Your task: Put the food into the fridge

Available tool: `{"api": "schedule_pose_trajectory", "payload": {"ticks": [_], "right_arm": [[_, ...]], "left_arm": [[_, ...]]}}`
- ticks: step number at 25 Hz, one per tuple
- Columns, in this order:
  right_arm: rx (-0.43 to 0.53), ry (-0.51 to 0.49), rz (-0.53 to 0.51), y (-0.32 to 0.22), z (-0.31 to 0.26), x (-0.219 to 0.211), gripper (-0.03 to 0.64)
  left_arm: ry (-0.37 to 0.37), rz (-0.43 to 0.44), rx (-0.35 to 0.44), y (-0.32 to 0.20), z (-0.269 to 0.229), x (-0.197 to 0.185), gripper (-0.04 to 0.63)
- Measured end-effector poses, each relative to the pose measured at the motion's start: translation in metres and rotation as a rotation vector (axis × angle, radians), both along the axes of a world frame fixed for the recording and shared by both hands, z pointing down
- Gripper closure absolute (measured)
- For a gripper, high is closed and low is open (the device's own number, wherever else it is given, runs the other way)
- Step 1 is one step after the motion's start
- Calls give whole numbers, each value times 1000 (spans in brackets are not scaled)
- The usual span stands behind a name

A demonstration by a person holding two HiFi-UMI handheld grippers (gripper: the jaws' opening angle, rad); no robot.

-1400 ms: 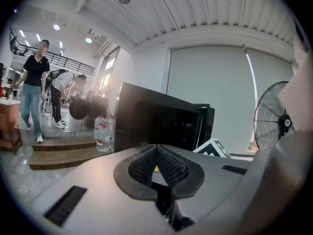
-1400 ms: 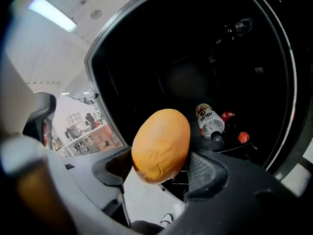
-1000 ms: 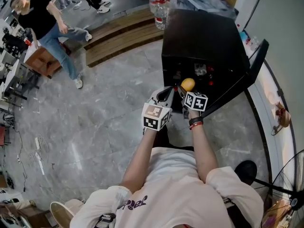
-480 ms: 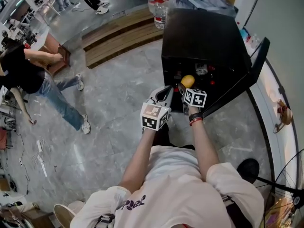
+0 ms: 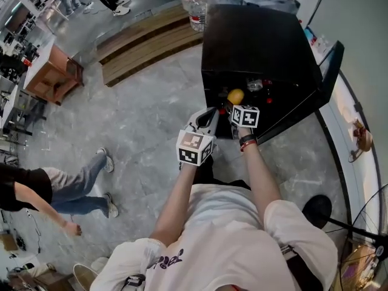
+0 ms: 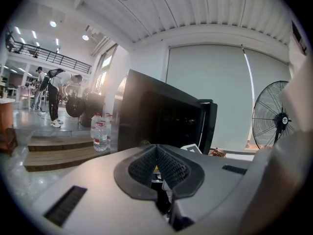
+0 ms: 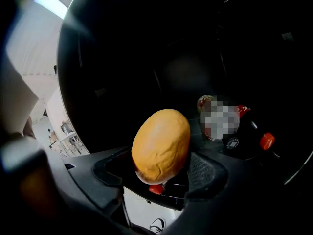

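food (image 5: 235,96) before fridge (image 5: 260,41), bottles (image 7: 243,137) perhaps inside

White T-shirt (image 5: 225,235), purple print; wristband (image 5: 248,142) red, perhaps black; grey left gripper (image 6: 156,153).

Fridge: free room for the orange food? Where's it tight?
Free: dark patch left of the jar, straight beyond the orange food held by the right hand-held gripper; too dark to be sure. Tight: right side, where jar and red-capped bottles bunch.
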State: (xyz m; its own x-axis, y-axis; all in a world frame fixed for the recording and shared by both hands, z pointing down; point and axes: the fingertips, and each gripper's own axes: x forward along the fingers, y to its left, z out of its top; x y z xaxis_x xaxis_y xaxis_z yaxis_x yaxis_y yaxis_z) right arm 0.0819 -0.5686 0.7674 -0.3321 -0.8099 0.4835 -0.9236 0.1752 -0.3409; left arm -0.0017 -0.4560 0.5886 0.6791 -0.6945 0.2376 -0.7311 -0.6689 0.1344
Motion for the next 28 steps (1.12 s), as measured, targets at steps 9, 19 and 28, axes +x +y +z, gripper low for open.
{"api": "schedule_pose_trajectory", "payload": {"ticks": [9,19,28], "right_arm": [[-59,-1,-18,-20,19,0,270],[-66,-26,0,-51,34,7,270],[-88,15,24,-66,55,14,267]], "left_arm": [[-8,9,0,-3,7,1,577],[-28,13,29,-16,8,0,577],[-23,29,48,-24,14,9,578]]}}
